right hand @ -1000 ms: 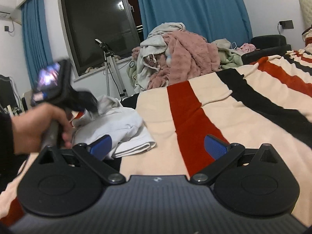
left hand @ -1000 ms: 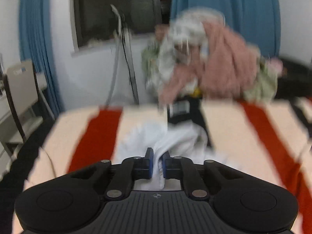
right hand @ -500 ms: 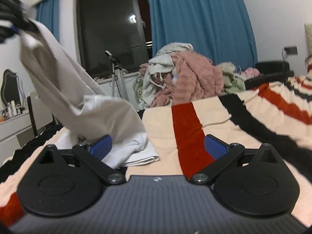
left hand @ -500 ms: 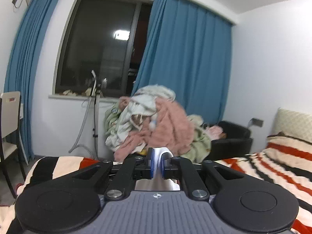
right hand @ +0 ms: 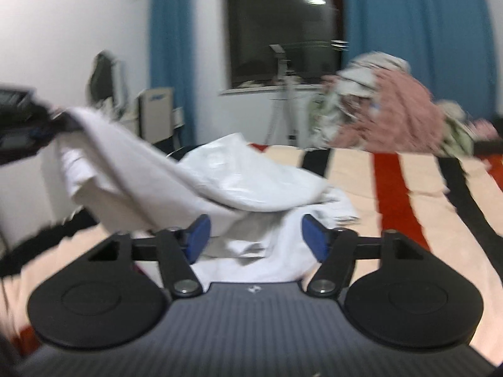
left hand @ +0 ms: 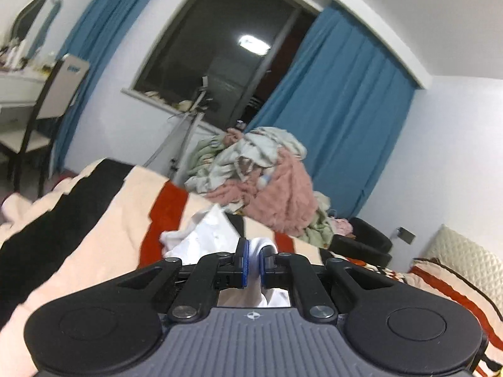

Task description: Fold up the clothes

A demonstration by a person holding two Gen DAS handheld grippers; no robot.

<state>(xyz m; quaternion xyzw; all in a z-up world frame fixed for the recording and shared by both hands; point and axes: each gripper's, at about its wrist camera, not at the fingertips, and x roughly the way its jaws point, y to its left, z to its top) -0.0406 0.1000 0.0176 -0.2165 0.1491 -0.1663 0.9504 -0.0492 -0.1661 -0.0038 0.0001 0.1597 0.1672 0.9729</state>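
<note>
A white garment [right hand: 239, 172] lies bunched on the striped blanket [right hand: 405, 188] of a bed. One edge is pulled up and to the left by my left gripper [right hand: 50, 125], which is blurred at the frame's edge. In the left wrist view my left gripper [left hand: 254, 253] is shut on a fold of that white garment [left hand: 204, 232]. My right gripper [right hand: 256, 234] hovers low over the heap; its jaws are closing, with white cloth between the blue pads [right hand: 199, 235], which stand apart from it.
A big pile of pink, grey and green clothes [left hand: 270, 185] sits past the bed's far end under blue curtains [left hand: 339, 119]. A tripod [left hand: 188, 128], a chair [left hand: 47, 100] and a dressing table stand at left. A black armchair [left hand: 364, 242] and pillow [left hand: 465, 257] are at right.
The left gripper has lifted the white garment's edge off the bed and swung it to the left. The right gripper has moved left over the heap and its jaws have narrowed.
</note>
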